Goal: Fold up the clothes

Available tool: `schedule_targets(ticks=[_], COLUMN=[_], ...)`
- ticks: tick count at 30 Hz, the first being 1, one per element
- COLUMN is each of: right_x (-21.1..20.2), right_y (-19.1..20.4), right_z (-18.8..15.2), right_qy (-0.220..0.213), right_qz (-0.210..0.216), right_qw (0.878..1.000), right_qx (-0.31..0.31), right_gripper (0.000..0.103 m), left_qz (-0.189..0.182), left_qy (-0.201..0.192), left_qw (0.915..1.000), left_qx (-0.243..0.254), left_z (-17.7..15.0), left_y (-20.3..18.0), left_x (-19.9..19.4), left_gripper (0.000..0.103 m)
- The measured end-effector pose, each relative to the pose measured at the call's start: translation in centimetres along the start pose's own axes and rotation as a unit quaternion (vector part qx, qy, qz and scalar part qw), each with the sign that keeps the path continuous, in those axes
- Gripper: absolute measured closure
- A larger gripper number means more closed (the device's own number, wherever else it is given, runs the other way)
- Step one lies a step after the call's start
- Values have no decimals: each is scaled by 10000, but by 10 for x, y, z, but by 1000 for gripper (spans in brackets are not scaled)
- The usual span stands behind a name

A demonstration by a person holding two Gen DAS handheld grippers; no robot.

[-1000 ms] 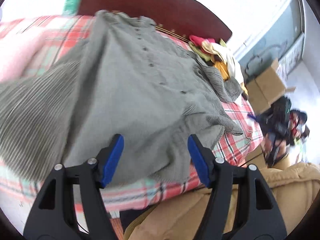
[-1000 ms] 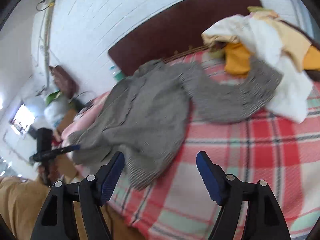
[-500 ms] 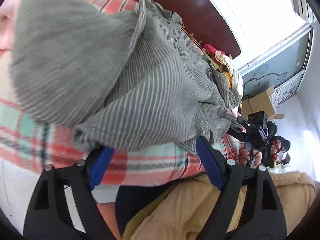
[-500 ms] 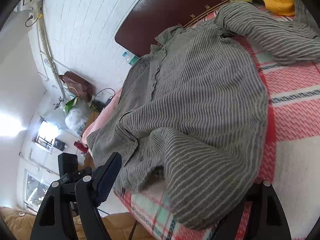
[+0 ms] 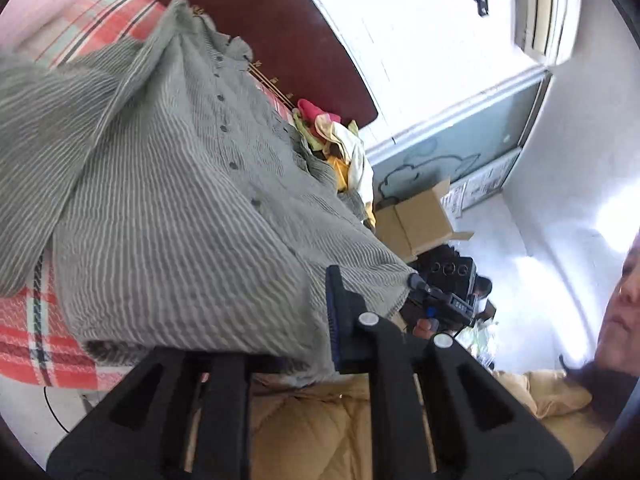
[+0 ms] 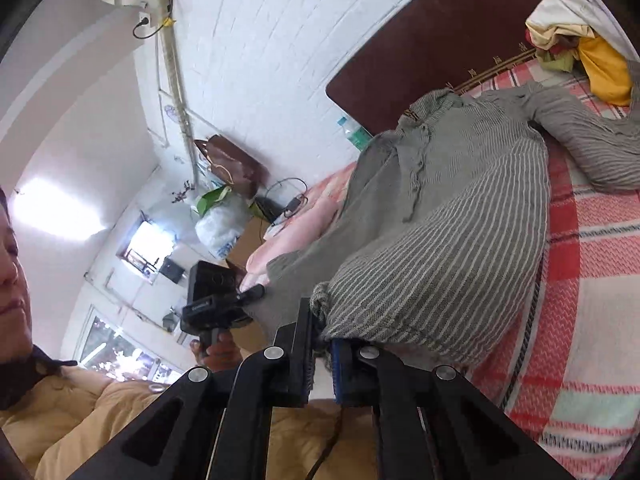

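Both grippers [image 5: 320, 320] [image 6: 320, 344] newly clamped on ribbed grey striped shirt [image 5: 180, 208] hem

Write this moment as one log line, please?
step: gripping hem | left tongs: just closed on striped grey shirt | right tongs: just closed on shirt hem | shirt: on plaid bed cover

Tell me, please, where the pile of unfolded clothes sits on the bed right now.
In the right wrist view the pile of clothes sits top right, against the dark headboard, beyond the striped shirt's outstretched sleeve.
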State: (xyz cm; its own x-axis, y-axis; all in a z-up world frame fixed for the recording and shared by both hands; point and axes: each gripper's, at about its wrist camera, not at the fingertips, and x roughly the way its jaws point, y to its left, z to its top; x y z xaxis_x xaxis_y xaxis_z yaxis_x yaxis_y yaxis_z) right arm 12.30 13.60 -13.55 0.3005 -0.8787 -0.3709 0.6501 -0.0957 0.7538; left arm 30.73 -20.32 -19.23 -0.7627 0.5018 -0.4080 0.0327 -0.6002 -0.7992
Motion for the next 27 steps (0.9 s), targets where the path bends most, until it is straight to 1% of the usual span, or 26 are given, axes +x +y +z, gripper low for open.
schedule_targets(ticks=[1,2,3,4,5,6,7,8,9,11,12,13,14,15,17,19,20,21,23,24,25,26,27], right_x=[2,6,11,15,19,20,21,21,18,9,5,0,-4,-3,8,34,55,75,124,153,183,215,245], right_y=[-4,-11,-18,-25,-29,-28,-27,-24,-13,17,31,47,60,69,82,89,91,93,98,98,98,96,94], right_z=[-5,-11,-16,-21,-26,-28,-30,-31,-27,-14,-7,5,17,28,52,71,77,84,92,94,96,98,101], right_qy=[199,468,736,1030,1323,1536,1748,1923,1981,1901,1812,1607,1365,1186,921,885,980,1075,1343,1508,1687,1869,2038], right_qz=[-200,-502,-802,-1136,-1444,-1609,-1774,-1873,-1819,-1552,-1395,-1184,-958,-779,-487,-216,-53,110,344,436,510,523,464], right_qw=[9996,9976,9940,9880,9805,9749,9685,9632,9623,9642,9648,9670,9694,9717,9748,9767,9762,9754,9721,9708,9695,9688,9680], right_qx=[36,88,139,186,176,79,-18,-161,-410,-1002,-1297,-1586,-1799,-1889,-1973,-1945,-1933,-1920,-1895,-1813,-1701,-1542,-1389], right_gripper=[94,93,88,83,76,76,76,73,67,61,61,60,56,50,47,47,47,47,45,43,43,43,43], left_qz=[170,456,777,1115,1422,1550,1557,1542,1527,1512,1588,1805,2068,2328,2786,3049,3229,3339,3352,3325,3288,3249,3205], left_qy=[147,340,539,687,768,752,575,342,109,-404,-702,-903,-1061,-1219,-1398,-1407,-1383,-1338,-1257,-1180,-1086,-968,-865], left_qw=[9997,9983,9954,9913,9867,9848,9858,9869,9875,9865,9833,9782,9718,9643,9501,9419,9361,9329,9333,9351,9375,9399,9420], left_qx=[58,103,149,158,181,216,264,318,371,493,537,489,407,323,66,-91,-152,-185,-280,-321,-358,-406,-492], left_z=[-2,-7,-13,-19,-25,-29,-29,-28,-28,-26,-27,-24,-21,-17,-12,-10,-8,-7,0,4,7,10,12], left_y=[1,5,10,15,20,23,23,21,19,15,14,16,21,25,42,60,69,77,91,96,100,104,108], left_x=[2,7,13,17,17,13,2,-11,-24,-53,-69,-79,-87,-95,-103,-104,-100,-97,-89,-83,-77,-72,-69], left_gripper=[83,77,57,42,40,40,40,40,40,33,23,18,17,17,17,17,17,17,18,24,43,55,74])
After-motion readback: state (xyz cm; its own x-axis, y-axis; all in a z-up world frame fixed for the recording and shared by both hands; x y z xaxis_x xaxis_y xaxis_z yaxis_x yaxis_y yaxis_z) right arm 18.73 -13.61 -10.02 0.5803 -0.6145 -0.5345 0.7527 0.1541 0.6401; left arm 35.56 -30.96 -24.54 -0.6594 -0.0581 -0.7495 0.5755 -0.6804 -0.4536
